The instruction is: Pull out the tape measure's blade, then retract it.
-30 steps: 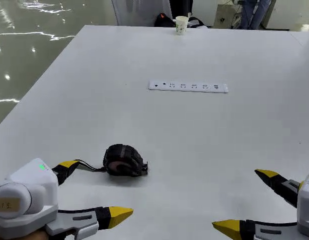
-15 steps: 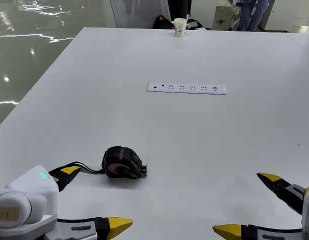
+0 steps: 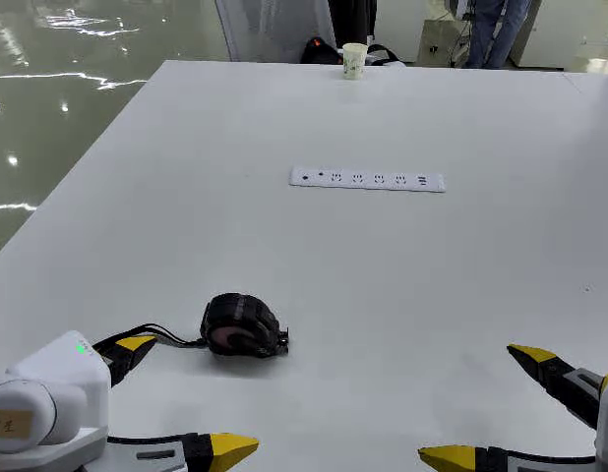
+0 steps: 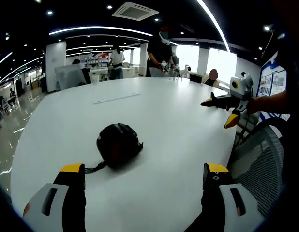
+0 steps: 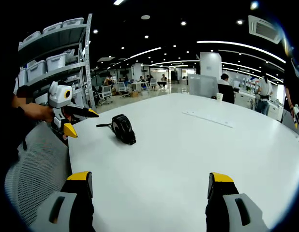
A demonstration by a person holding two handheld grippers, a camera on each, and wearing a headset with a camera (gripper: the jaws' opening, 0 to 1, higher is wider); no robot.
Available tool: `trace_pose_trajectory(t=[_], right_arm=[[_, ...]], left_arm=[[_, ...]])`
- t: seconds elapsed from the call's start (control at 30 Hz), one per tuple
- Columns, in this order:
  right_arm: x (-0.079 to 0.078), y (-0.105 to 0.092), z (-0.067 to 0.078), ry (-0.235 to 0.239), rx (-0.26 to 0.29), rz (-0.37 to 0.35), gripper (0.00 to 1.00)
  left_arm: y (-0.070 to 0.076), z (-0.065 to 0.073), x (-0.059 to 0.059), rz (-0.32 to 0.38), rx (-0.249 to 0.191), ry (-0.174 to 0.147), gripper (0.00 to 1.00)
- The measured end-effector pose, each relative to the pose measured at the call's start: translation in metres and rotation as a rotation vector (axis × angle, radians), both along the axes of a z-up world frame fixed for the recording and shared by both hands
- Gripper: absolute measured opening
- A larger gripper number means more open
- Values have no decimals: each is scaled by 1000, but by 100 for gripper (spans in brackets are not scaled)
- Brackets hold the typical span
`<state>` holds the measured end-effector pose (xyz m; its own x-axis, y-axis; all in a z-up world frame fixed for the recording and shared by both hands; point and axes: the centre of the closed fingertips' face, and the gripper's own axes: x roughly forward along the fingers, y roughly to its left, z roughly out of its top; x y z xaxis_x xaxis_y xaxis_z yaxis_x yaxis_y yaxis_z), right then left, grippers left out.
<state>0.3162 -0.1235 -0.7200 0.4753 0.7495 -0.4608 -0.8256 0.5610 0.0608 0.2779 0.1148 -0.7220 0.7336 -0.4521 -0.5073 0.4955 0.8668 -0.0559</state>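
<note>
Your left tool (image 3: 186,397) sits at the near left of the white counter (image 3: 284,246) with its jaws wide apart and nothing between them. The tape measure (image 3: 242,325), a black case with a reddish face, lies on its side on the counter just ahead of that tool, a little to the right of its farther yellow tip (image 3: 137,343). In the left gripper view it lies ahead between the two jaws, nearer the left one. A thin black strap (image 3: 171,337) runs from the case back to that yellow tip; you cannot tell whether it touches the tip or merely passes beside it.

Your right tool (image 3: 483,404) is well apart from the tape measure, at the near right, its jaws likewise spread and empty (from its own view the case lies ahead and to the left, beside your left tool).

A white power strip (image 3: 367,180) lies flat across the middle of the counter, well beyond the case, and a paper cup (image 3: 354,59) stands at the far edge. Both are well clear of the line from either tool to the tape measure.

Both tools are cut off by the lower edge of the head view, and the right one by the right edge too. A small nub (image 3: 282,341) sticks out at the case's lower right corner, too small to tell whether it is the blade's hook. A mesh chair (image 4: 258,159) shows at the near side in the left gripper view.
</note>
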Motion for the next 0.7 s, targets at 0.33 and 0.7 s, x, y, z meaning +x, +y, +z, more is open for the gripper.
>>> trace_pose_trajectory(t=[0.33, 0.7], right_arm=[[-1, -4, -2, 7, -4, -10, 99], [-2, -4, -4, 15, -9, -8, 99]], left_arm=[[2, -2, 0, -8, 3, 11, 99], [3, -3, 0, -12, 6, 13, 99]])
